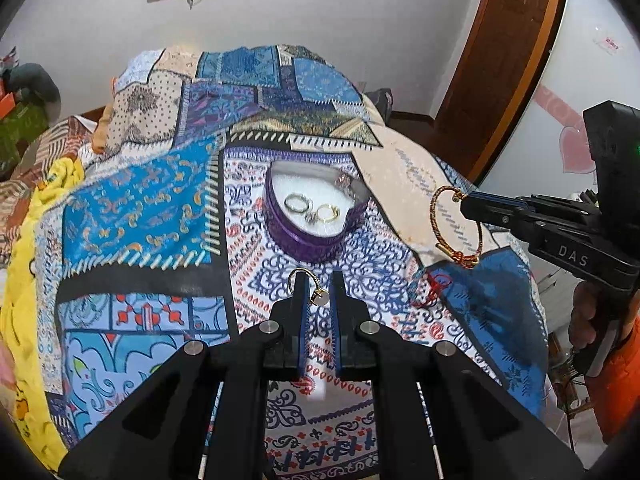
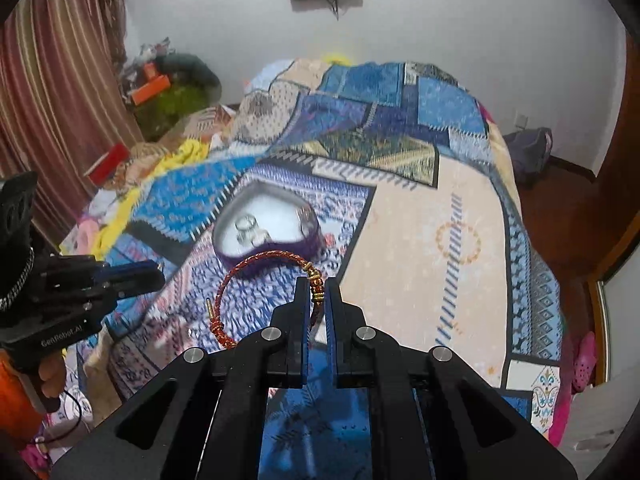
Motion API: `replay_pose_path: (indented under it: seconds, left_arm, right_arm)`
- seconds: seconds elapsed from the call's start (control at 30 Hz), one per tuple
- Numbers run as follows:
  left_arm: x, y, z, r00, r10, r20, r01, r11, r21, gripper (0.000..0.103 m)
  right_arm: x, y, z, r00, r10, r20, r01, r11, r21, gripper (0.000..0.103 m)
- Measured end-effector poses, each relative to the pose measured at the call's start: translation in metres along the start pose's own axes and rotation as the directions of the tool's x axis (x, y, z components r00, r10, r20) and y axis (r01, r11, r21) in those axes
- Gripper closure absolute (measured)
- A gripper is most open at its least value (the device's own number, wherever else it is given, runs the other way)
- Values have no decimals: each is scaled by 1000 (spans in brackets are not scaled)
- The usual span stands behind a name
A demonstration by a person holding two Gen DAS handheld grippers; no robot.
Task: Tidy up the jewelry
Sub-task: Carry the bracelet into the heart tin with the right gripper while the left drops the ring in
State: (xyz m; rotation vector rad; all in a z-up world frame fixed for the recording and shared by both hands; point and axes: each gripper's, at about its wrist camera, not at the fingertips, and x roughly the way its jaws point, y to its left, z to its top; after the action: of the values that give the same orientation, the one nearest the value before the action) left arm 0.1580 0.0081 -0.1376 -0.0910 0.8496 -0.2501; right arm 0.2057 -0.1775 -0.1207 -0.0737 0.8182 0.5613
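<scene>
A purple heart-shaped box (image 1: 304, 245) with white lining lies open on the patterned bedspread, holding gold rings (image 1: 297, 202) and a few small pieces. My left gripper (image 1: 320, 285) hovers just in front of the box, shut on a gold ring with a small charm (image 1: 318, 298) that curls over the left finger. To the right, my right gripper (image 1: 465, 201) is lifted above the bed, shut on a red and gold braided bracelet (image 1: 435, 220). In the right wrist view the bracelet (image 2: 256, 262) is pinched at its beaded clasp by the right gripper (image 2: 317, 290), with the box (image 2: 311, 237) beyond and the left gripper (image 2: 160, 270) at the left.
A red thread piece (image 1: 434, 288) lies on the bedspread (image 1: 140, 208) right of my left gripper. Yellow fabric (image 1: 24, 264) bunches at the bed's left edge. A wooden door (image 1: 500, 60) stands at the right, and clutter (image 2: 172, 88) sits beside a curtain (image 2: 60, 80).
</scene>
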Motion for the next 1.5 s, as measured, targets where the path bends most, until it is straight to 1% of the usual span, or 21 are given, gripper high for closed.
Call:
replay_pose_path:
  seconds: [0.33, 0.5, 0.63, 0.83, 1.03, 1.27, 1.5]
  left_arm:
    - [-17, -4, 22, 997, 8, 79, -10, 1000, 19, 95]
    - [-14, -2, 32, 996, 12, 92, -15, 1000, 24, 95]
    - [-6, 1, 39, 996, 13, 89, -14, 1000, 20, 95]
    - [9, 4, 46, 997, 6, 76, -8, 1000, 24, 95]
    - [25, 5, 55, 998, 5, 67, -6, 1000, 29, 95]
    - [40, 9, 66, 998, 0, 62, -2, 1000, 24, 95]
    - [61, 11, 73, 1000, -1, 24, 0, 999, 37, 95]
  right_arm:
    - [-3, 6, 21, 998, 9, 59, -9, 1000, 9, 97]
    - [6, 9, 29, 998, 1, 62, -1, 1000, -3, 97]
    - [15, 7, 33, 998, 0, 56, 0, 1000, 0, 97]
    - [31, 4, 41, 1000, 8, 30, -8, 1000, 8, 97]
    - [49, 6, 47, 1000, 1, 4, -1, 1000, -13, 97]
    - [76, 16, 51, 998, 9, -55, -11, 999, -41, 97]
    - [94, 23, 49, 995, 14, -97, -20, 998, -64, 97]
